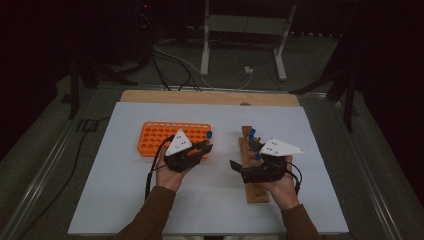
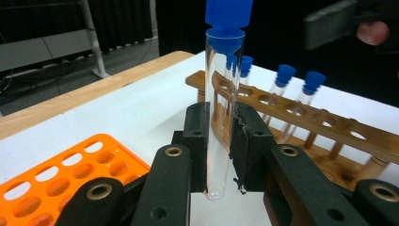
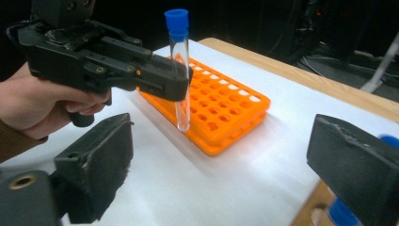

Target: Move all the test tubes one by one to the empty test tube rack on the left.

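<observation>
We see our left gripper point(image 2: 220, 150) clamping an upright blue-capped tube point(image 2: 222, 108), orange rack point(image 2: 56, 174) at eight o'clock; our right gripper point(image 3: 226, 160) gapes empty.

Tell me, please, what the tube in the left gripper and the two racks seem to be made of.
The tube looks like clear glass or hard plastic: the rack behind shows through it. Its blue cap looks matte plastic. The orange rack seems moulded plastic, smooth and evenly coloured. The brown rack looks like varnished wood. The left gripper clamps the tube.
</observation>
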`<state>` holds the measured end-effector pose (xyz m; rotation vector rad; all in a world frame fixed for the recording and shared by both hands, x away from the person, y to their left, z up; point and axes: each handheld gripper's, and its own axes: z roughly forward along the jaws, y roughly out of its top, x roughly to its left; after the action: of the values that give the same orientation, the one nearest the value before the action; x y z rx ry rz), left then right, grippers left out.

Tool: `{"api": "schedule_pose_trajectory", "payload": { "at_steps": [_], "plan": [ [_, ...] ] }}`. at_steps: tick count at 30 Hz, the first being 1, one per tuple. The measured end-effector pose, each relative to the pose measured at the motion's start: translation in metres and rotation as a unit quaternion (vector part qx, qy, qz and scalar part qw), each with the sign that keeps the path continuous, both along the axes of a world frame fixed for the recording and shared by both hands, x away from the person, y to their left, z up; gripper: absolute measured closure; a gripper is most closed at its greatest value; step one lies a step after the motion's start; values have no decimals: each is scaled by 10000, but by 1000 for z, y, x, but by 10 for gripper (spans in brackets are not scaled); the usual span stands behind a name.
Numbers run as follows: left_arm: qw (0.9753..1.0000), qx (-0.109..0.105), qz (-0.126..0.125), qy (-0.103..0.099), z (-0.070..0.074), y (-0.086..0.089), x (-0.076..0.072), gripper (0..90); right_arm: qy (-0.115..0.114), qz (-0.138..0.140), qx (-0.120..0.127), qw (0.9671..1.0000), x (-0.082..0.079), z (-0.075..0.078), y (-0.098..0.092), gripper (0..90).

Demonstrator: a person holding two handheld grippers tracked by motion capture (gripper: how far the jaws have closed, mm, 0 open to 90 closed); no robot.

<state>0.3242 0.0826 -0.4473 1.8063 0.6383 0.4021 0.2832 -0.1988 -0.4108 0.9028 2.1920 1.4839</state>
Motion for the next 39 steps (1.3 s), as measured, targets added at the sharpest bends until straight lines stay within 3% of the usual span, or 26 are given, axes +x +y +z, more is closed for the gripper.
{"api": "schedule_pose_trajectory", "payload": {
  "at_steps": [14, 25, 33, 39],
  "plan": [
    [9992, 65, 403, -56, -15, 1, 24, 781, -113, -260, 60, 9996, -9, -3, -29, 49],
    [9984, 230, 507, 92, -30, -5, 35, 781, -56, -379, 165, 9991, -8, -8, -37, 46],
    [9969, 431, 603, 266, -41, -8, 39, 781, -66, -413, 223, 9989, -8, -7, -41, 50],
    [9956, 461, 655, 481, -52, -4, 39, 781, -48, -428, 228, 9988, -8, -8, -42, 56]
  ]
}}
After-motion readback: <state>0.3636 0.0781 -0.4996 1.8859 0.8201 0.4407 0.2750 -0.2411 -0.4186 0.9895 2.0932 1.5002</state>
